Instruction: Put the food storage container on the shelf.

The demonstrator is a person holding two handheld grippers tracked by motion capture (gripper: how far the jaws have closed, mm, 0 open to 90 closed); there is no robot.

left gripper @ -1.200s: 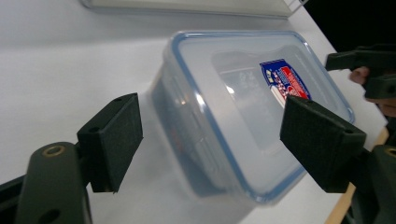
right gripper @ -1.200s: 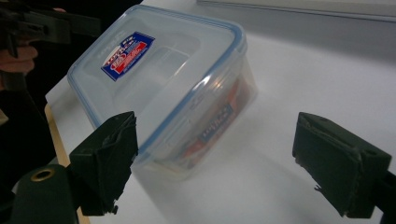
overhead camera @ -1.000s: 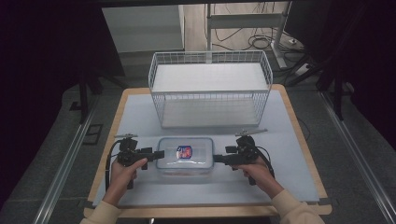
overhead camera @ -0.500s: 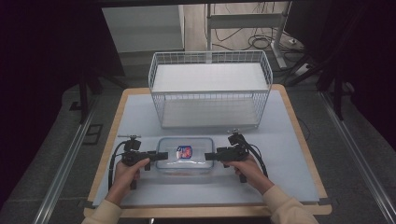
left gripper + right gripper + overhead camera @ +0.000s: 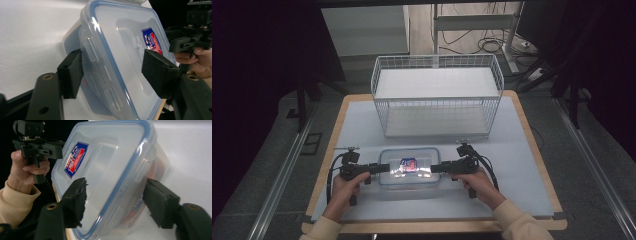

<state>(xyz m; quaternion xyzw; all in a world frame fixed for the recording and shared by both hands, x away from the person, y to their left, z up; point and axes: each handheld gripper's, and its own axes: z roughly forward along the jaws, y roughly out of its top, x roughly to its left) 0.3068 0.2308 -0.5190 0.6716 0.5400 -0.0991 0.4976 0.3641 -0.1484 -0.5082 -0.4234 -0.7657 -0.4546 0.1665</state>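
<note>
A clear plastic container [image 5: 409, 176] with a blue-sealed lid and a red and blue label [image 5: 409, 164] lies flat on the white table top. My left gripper [image 5: 385, 167] sits at its left end and my right gripper [image 5: 435, 168] at its right end. In the left gripper view [image 5: 113, 71] one pad [image 5: 71, 72] lies against the base and the other against the lid. The right gripper view [image 5: 115, 200] shows the same hold, with a worn pad [image 5: 75, 201] on the lid. Both pairs of jaws have just been closing, with the container between them.
A white wire basket [image 5: 437, 107] stands behind the container at the middle back of the table. The white table top [image 5: 522, 165] has a wooden edge all round. Cables trail from both grippers beside the person's hands.
Both grippers' jaws have closed in on the container's ends. The right hand has edged slightly inward. The container lies where it was.
</note>
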